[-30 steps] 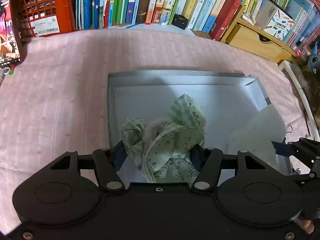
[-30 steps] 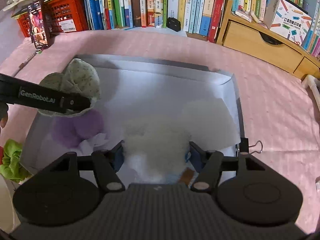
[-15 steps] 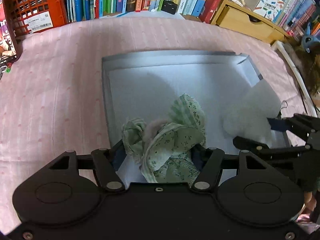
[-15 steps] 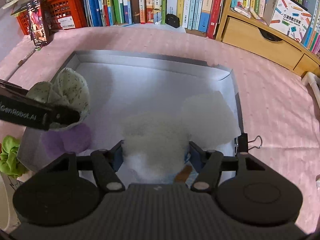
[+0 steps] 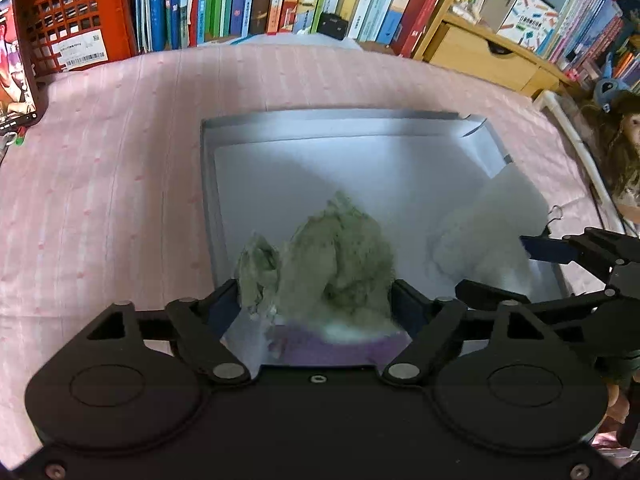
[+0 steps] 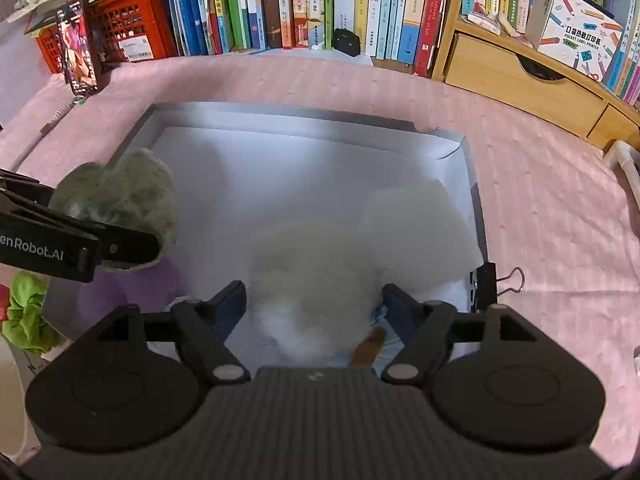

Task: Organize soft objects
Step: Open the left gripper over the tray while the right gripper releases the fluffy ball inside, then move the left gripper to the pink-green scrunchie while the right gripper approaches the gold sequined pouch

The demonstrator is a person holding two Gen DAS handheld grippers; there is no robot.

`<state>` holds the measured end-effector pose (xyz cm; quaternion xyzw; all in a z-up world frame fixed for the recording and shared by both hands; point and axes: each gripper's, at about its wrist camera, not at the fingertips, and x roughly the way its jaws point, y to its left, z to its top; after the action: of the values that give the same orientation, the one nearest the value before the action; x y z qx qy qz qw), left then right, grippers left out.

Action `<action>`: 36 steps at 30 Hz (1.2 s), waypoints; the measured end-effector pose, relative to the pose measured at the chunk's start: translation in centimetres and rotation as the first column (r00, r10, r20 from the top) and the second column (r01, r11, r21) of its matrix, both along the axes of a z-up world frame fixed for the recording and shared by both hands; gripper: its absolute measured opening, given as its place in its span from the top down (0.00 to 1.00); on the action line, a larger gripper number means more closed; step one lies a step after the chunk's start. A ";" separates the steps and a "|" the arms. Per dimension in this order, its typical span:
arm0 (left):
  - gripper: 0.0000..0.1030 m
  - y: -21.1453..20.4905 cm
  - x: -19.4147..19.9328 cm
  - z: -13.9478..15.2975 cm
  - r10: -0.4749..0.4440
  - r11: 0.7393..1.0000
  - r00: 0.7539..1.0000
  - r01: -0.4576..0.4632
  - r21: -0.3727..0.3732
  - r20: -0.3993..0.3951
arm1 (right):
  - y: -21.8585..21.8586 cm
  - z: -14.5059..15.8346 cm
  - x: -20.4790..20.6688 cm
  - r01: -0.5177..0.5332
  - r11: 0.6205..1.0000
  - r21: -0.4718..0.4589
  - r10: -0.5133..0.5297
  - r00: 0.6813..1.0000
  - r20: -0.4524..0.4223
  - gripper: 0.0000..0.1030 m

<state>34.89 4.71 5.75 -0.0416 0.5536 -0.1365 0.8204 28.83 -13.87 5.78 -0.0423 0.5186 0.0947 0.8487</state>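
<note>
Over the grey box (image 5: 352,120), we see our left gripper (image 5: 316,300), fingers just spreading, with the blurred green cloth (image 5: 332,260) loose between them, and our right gripper (image 6: 316,304), fingers likewise just spreading, around the blurred white fluff (image 6: 308,276).

Two soft bundles (image 6: 116,204) (image 6: 312,276) lie side by side in the box (image 6: 320,120).

Soft indoor light, motion-blurred centre, fisheye edges
</note>
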 end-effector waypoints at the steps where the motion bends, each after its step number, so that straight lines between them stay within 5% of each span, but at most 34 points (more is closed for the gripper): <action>1: 0.21 0.1 -0.1 0.2 0.005 1.000 1.000 -0.005 -0.004 0.004 | 0.0 0.2 -0.1 0.001 1.000 -0.004 -0.001 1.000 0.006 0.15; 19: 0.16 3.5 -7.9 5.4 0.066 0.995 0.985 -0.054 -0.081 0.161 | -1.2 5.4 -4.8 -0.018 1.000 0.018 0.015 0.988 0.153 0.11; 36: 0.13 7.9 -20.4 5.4 0.084 0.996 0.925 -0.070 -0.052 0.369 | -1.3 6.3 -13.8 -0.122 0.989 0.086 0.090 0.948 0.307 0.10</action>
<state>14.50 12.59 11.10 -0.0523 0.3838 -0.1202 0.9141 15.03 -15.12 12.07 -0.0397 0.3741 0.1593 0.9127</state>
